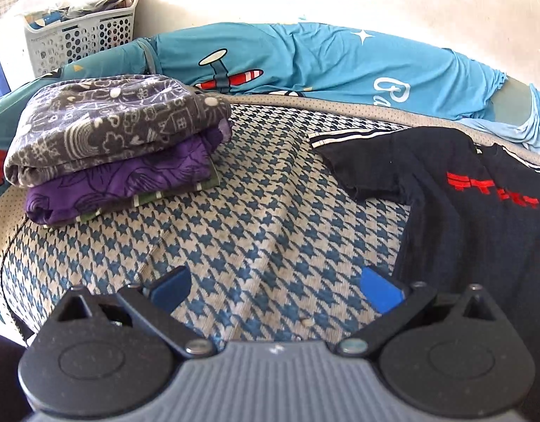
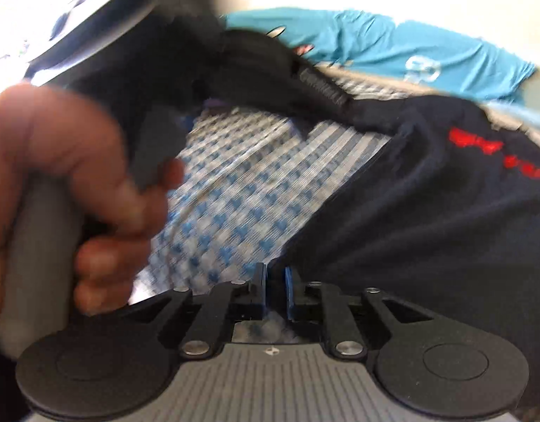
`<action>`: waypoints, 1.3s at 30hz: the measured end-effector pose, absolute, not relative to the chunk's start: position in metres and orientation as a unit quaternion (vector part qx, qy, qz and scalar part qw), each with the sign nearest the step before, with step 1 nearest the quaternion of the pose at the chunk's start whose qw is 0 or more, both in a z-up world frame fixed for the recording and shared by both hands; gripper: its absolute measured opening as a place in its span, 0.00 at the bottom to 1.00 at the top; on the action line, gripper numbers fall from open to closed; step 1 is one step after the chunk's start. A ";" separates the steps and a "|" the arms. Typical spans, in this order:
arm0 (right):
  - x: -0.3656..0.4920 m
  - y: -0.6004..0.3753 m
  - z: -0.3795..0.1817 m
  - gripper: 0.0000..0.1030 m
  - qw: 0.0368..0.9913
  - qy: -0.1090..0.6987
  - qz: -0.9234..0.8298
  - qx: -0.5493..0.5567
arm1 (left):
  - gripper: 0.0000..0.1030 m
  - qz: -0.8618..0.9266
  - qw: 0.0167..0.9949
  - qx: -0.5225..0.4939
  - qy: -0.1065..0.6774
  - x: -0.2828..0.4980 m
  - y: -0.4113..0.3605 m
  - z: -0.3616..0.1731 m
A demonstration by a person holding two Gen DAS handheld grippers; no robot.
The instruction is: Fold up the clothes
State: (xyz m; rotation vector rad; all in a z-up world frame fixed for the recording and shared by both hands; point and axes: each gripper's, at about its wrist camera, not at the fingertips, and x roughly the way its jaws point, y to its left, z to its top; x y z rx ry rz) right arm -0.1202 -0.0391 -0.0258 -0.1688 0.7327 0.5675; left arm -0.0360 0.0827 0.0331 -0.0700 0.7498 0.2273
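Item: your right tool [image 2: 276,283], pinched shut on the hem of the navy T-shirt [image 1: 481,218] spread on the houndstooth bed [image 1: 256,218]; your left tool [image 1: 275,290], wide open and empty; next, likely seize the near sleeve.

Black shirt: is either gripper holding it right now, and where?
The right gripper is shut on the black shirt at its near side edge. The left gripper is open over the houndstooth cover, holding nothing.
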 end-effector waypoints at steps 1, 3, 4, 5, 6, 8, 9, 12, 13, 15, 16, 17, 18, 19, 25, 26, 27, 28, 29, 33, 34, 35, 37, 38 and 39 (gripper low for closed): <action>-0.124 -0.040 -0.026 0.13 0.888 0.353 0.283 -0.083 | 1.00 0.110 0.923 -0.034 0.366 -0.036 0.082 0.032; -0.127 -0.043 -0.024 0.14 0.886 0.349 0.292 -0.094 | 1.00 0.109 0.923 -0.032 0.367 -0.036 0.079 0.031; -0.128 -0.045 -0.023 0.14 0.886 0.346 0.292 -0.098 | 1.00 0.108 0.923 -0.030 0.367 -0.036 0.078 0.030; -0.129 -0.049 -0.021 0.14 0.888 0.345 0.288 -0.098 | 1.00 0.107 0.923 -0.029 0.368 -0.035 0.076 0.029; -0.129 -0.054 -0.019 0.15 0.891 0.344 0.282 -0.095 | 1.00 0.105 0.923 -0.028 0.369 -0.035 0.075 0.029; -0.130 -0.066 -0.016 0.15 0.898 0.341 0.263 -0.084 | 1.00 0.098 0.924 -0.024 0.370 -0.036 0.071 0.027; -0.131 -0.073 -0.015 0.16 0.903 0.339 0.253 -0.077 | 1.00 0.094 0.924 -0.021 0.370 -0.036 0.068 0.027; -0.127 -0.096 -0.011 0.19 0.915 0.336 0.215 -0.052 | 1.00 0.077 0.926 -0.012 0.369 -0.037 0.059 0.026; -0.125 -0.104 -0.011 0.19 0.919 0.336 0.203 -0.044 | 1.00 0.069 0.927 -0.009 0.368 -0.038 0.055 0.025; -0.123 -0.117 -0.009 0.19 0.924 0.336 0.178 -0.032 | 1.00 0.054 0.929 -0.006 0.366 -0.038 0.048 0.025; -0.122 -0.123 -0.008 0.19 0.927 0.335 0.164 -0.028 | 1.00 0.046 0.930 -0.005 0.365 -0.039 0.045 0.025; -0.122 -0.129 -0.007 0.19 0.930 0.334 0.150 -0.023 | 1.00 0.038 0.931 -0.003 0.364 -0.039 0.041 0.025; -0.121 -0.134 -0.006 0.20 0.933 0.332 0.136 -0.018 | 1.00 0.029 0.932 -0.002 0.361 -0.040 0.038 0.025; -0.121 -0.141 -0.005 0.20 0.935 0.332 0.122 -0.011 | 1.00 0.019 0.933 -0.001 0.359 -0.040 0.034 0.025; -0.123 -0.182 0.001 0.24 0.944 0.327 0.041 0.021 | 1.00 -0.043 0.933 0.006 0.357 -0.045 0.014 0.020; -0.123 -0.187 0.001 0.24 0.944 0.327 0.029 0.026 | 1.00 -0.048 0.932 0.008 0.360 -0.045 0.011 0.019; -0.123 -0.194 0.001 0.24 0.944 0.327 0.017 0.031 | 1.00 -0.053 0.930 0.009 0.362 -0.044 0.009 0.017; -0.123 -0.200 0.002 0.24 0.944 0.327 0.006 0.037 | 1.00 -0.057 0.929 0.010 0.365 -0.044 0.006 0.015; -0.124 -0.206 0.002 0.24 0.944 0.327 -0.005 0.042 | 1.00 -0.061 0.928 0.011 0.367 -0.044 0.004 0.014; -0.123 -0.233 0.003 0.24 0.942 0.324 -0.058 0.060 | 1.00 -0.072 0.925 0.015 0.372 -0.044 -0.002 0.009; -0.123 -0.240 0.004 0.24 0.941 0.322 -0.075 0.064 | 1.00 -0.075 0.925 0.016 0.373 -0.044 -0.003 0.009; -0.124 -0.247 0.004 0.25 0.940 0.321 -0.093 0.069 | 1.00 -0.077 0.924 0.016 0.374 -0.044 -0.004 0.008; -0.124 -0.262 0.005 0.25 0.936 0.318 -0.130 0.077 | 1.00 -0.080 0.923 0.017 0.376 -0.044 -0.006 0.006; -0.125 -0.269 0.006 0.26 0.933 0.317 -0.149 0.081 | 1.00 -0.081 0.922 0.018 0.377 -0.044 -0.007 0.005; -0.126 -0.276 0.006 0.26 0.930 0.316 -0.166 0.085 | 1.00 -0.080 0.922 0.019 0.379 -0.043 -0.008 0.003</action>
